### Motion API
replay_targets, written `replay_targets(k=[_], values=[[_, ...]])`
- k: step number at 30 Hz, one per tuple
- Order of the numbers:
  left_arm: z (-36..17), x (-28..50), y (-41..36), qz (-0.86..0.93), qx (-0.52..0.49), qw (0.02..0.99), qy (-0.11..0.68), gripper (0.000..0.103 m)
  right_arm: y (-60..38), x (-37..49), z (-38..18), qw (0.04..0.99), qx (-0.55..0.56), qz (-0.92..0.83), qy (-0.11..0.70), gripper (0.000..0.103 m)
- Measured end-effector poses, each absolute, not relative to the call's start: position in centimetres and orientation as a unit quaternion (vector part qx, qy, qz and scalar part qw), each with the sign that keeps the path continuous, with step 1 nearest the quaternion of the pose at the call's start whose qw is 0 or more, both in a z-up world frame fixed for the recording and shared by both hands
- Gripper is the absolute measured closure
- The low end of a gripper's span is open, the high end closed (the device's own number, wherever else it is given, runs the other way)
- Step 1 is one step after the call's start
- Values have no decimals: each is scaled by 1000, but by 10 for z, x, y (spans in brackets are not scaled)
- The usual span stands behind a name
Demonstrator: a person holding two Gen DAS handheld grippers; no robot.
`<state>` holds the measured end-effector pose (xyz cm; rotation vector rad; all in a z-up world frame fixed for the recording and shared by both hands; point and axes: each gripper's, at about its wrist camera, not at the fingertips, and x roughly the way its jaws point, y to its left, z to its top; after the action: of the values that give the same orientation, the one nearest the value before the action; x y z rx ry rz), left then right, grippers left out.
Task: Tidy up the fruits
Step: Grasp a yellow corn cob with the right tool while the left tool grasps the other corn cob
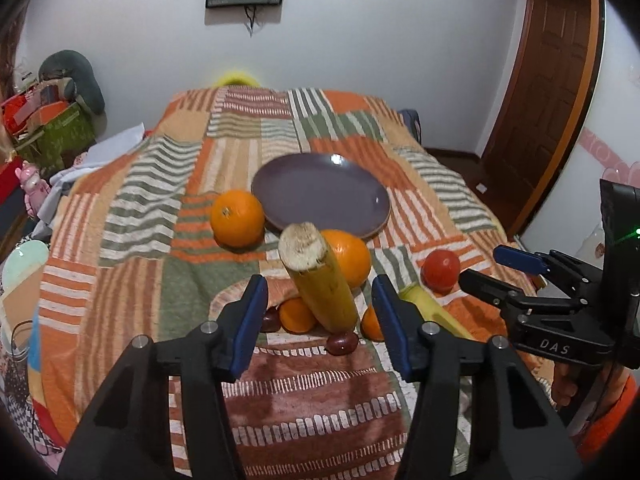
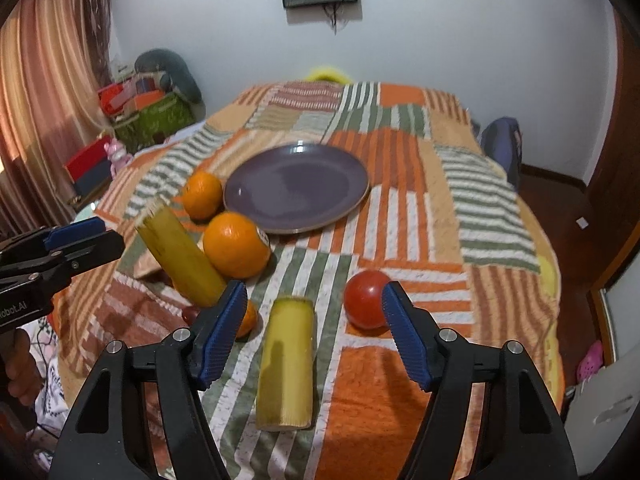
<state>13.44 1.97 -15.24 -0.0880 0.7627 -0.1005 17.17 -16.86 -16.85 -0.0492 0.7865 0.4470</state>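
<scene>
Fingers (image 1: 256, 312) on both grippers gape unclenched; oranges (image 1: 237, 218) crowd the purple plate (image 1: 320, 196).

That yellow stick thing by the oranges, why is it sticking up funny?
The yellow stalk piece is tilted, propped on the small fruits with its cut end raised. The other stalk piece lies flat on the blanket.

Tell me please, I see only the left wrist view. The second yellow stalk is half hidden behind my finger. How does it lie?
Observer: The second stalk lies flat on the blanket, lengthwise toward the plate.
Operator: Does the right gripper hold it?
Observer: No. The right gripper is open; the stalk lies between its jaws, untouched.
Operator: Is anything on the nearer orange?
Observer: Yes, the nearer orange bears a sticker on its plate side.
</scene>
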Motion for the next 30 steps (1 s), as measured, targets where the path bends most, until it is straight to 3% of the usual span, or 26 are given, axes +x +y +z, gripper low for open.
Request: replay_targets(k=[11, 18, 30], values=[[-177, 165, 21, -58, -54, 915, 395, 54, -155, 198, -211, 858, -15, 245, 452, 59], [-186, 179, 21, -64, -59, 911, 403, 62, -148, 199, -220, 844, -18, 265, 466, 63], [-184, 180, 19, -77, -60, 914, 394, 66, -149, 204, -224, 847, -9, 263, 461, 67]])
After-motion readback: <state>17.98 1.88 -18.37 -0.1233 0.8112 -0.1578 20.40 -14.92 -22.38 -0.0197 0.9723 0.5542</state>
